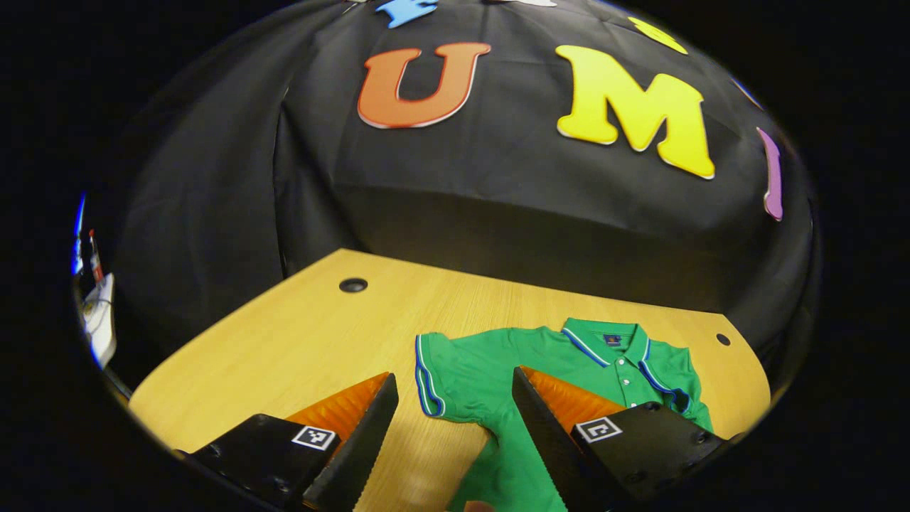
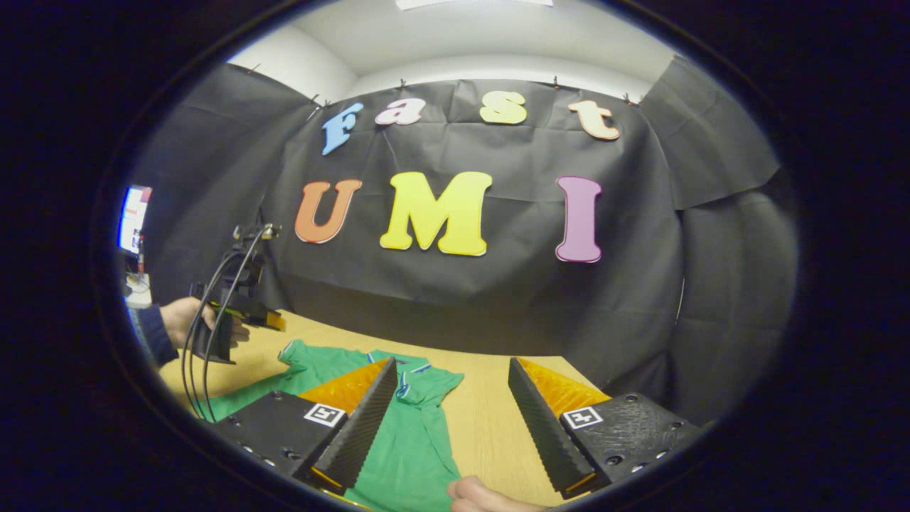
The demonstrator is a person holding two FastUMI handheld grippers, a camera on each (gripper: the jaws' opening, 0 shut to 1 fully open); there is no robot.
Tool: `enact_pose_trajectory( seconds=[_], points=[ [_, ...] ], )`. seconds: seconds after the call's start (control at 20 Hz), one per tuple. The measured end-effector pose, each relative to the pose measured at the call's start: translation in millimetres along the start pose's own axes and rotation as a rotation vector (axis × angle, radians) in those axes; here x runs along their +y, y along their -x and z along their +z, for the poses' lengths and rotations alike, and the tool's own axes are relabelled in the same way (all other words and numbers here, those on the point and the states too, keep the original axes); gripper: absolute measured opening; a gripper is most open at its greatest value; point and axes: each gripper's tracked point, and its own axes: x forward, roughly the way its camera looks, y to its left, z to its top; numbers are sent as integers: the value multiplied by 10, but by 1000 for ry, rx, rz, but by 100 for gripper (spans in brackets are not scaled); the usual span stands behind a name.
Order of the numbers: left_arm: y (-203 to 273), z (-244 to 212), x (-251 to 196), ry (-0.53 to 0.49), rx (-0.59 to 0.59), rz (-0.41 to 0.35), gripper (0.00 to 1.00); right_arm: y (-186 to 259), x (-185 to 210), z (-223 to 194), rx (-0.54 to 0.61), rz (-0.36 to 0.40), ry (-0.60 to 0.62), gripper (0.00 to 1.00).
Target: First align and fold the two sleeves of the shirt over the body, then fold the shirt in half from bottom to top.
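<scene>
A green polo shirt (image 1: pixel 498 377) with blue-and-white trim lies flat on the wooden table (image 1: pixel 298 341), collar toward the far wall. Its left sleeve (image 1: pixel 434 373) spreads out sideways, just beyond my left gripper (image 1: pixel 455 398), which hangs open above the shirt's left edge. In the right gripper view the same shirt (image 2: pixel 412 441) lies low and left, its right sleeve (image 2: pixel 434 384) between the fingers of my right gripper (image 2: pixel 451 387), which is open above the table. Farther left there, a hand holds the left gripper (image 2: pixel 274 323) over the shirt's other side.
Black cloth walls close the booth behind and to both sides. Two round cable holes (image 1: pixel 353 285) sit near the table's far corners. A fingertip (image 2: pixel 473 494) shows at the bottom edge. Bare wood (image 2: pixel 490 419) lies right of the shirt.
</scene>
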Motion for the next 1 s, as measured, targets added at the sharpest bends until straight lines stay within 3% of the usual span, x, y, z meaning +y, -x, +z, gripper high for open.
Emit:
enact_pose_trajectory(
  seconds=[0.2,0.4,0.5,0.6,0.75,0.8,0.85,0.9,0.95,1.0],
  points=[
    [-491,6,208,-41,-14,30,100,-69,-154,-72,2,-5,-47,95],
    [-761,-250,190,-57,75,6,100,-178,-261,-217,32,-12,-92,95],
    [-816,-315,139,-23,90,-26,95,-231,-293,-311,55,-13,-90,95],
    [-868,-398,198,-4,113,-10,88,-272,-277,-381,73,-4,-91,94],
    [-918,-415,212,62,120,-11,68,-296,-227,-442,91,23,-116,96],
    [-912,-439,188,97,141,-21,62,-306,-222,-460,95,29,-122,93],
    [-903,-430,190,114,142,-20,45,-311,-227,-471,100,30,-125,95],
    [-950,-447,194,117,143,-23,42,-323,-247,-480,103,29,-125,95],
    [-940,-473,192,112,160,-17,27,-340,-257,-505,106,28,-127,95],
    [-949,-475,201,95,160,-9,20,-347,-263,-508,111,29,-132,95]
  ],
)
